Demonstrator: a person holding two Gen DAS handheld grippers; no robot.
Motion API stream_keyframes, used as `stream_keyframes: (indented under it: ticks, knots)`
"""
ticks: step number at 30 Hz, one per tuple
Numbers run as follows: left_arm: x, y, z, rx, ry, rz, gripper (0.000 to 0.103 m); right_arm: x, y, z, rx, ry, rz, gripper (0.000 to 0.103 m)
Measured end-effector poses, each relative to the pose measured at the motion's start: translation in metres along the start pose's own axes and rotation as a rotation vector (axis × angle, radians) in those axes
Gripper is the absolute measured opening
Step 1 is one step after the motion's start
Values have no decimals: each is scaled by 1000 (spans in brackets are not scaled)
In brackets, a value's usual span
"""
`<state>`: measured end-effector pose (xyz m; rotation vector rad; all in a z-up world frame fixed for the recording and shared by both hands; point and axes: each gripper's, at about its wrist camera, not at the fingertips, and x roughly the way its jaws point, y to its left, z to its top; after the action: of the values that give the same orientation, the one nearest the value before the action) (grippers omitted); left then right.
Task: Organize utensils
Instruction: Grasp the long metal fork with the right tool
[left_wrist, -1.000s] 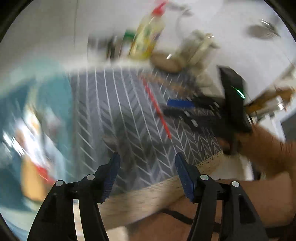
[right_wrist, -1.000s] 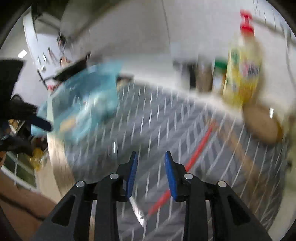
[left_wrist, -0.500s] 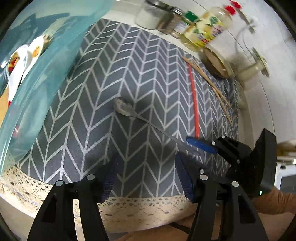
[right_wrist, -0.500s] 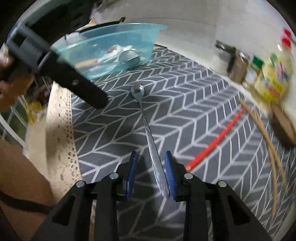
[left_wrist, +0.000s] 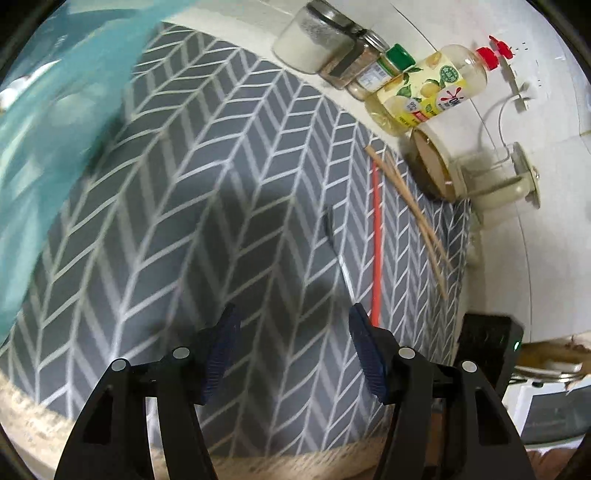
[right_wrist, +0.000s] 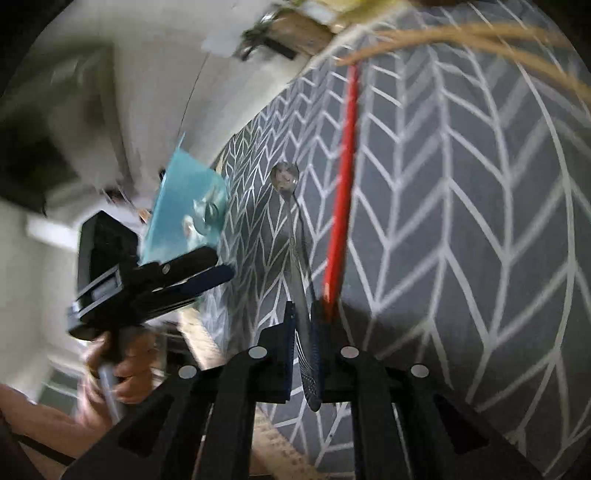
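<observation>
A metal spoon (right_wrist: 284, 177) lies along the grey herringbone cloth (right_wrist: 461, 221), its handle running back between the pads of my right gripper (right_wrist: 303, 332). Those jaws are closing, and they pinch the handle. From the left wrist the spoon (left_wrist: 338, 251) shows as a thin blurred sliver. My left gripper (left_wrist: 291, 347) hangs open over the cloth (left_wrist: 184, 221) with nothing between its fingers; a hand holds it (right_wrist: 221, 264) at the left. The teal bowl (left_wrist: 33, 147) (right_wrist: 181, 210) holds several utensils. A red chopstick (left_wrist: 376, 240) (right_wrist: 343, 177) and wooden chopsticks (left_wrist: 406, 199) lie beside the spoon.
Spice jars (left_wrist: 317, 44), a yellow bottle (left_wrist: 424, 92) and a wooden-lidded container (left_wrist: 432, 166) stand along the back wall. The cloth's lace edge (left_wrist: 332, 458) hangs at the counter front. The right gripper's body (left_wrist: 487, 343) sits at the cloth's right corner.
My right gripper has rolled and closed on the spoon's handle. The spoon has turned from lying flat to edge-on in the left view. My left gripper has sunk towards the cloth.
</observation>
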<state>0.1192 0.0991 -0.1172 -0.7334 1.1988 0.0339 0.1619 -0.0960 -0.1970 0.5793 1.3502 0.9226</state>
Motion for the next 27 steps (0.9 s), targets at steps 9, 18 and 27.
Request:
stream_keyframes:
  ticks: [9,18,27]
  knots:
    - [41,-37,28,98,33,-6,60,-13,-14,-16,58,-23,117,1]
    - [60,-55,42,148,58,16,37,-21,-1,-17,-66,-27,-64,1]
    - [18,-34,33,137,28,70,46,15,86,-46,-637,-2,-498,2]
